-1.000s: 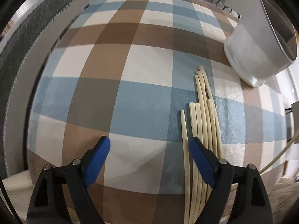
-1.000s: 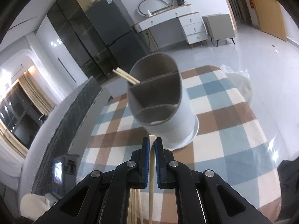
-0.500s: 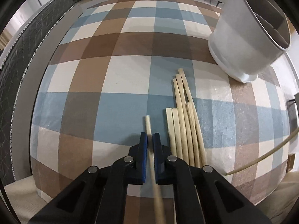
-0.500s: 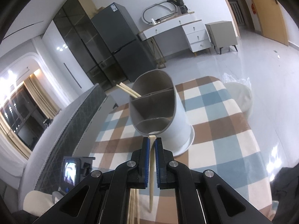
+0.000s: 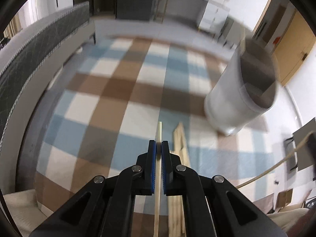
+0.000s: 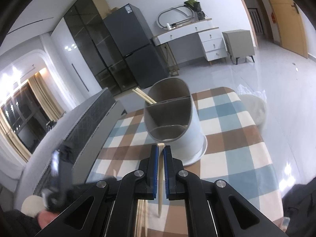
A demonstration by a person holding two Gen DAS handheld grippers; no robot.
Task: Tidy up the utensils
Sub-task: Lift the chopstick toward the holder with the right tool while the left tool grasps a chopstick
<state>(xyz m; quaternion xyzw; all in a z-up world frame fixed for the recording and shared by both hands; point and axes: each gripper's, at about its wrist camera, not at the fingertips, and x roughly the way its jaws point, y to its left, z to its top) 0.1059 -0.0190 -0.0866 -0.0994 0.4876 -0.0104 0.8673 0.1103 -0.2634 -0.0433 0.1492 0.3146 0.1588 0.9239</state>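
Two chopsticks (image 6: 143,97) already stand in the holder (image 6: 171,116). My left gripper (image 5: 158,148) and right gripper (image 6: 161,151) each clench one chopstick; a bundle (image 5: 179,138) remains on the worktop (image 5: 110,98).

Both wrist fisheyes look down along their fingers over the checked tablecloth (image 5: 110,106) — sharing the utensil holder (image 6: 173,122).
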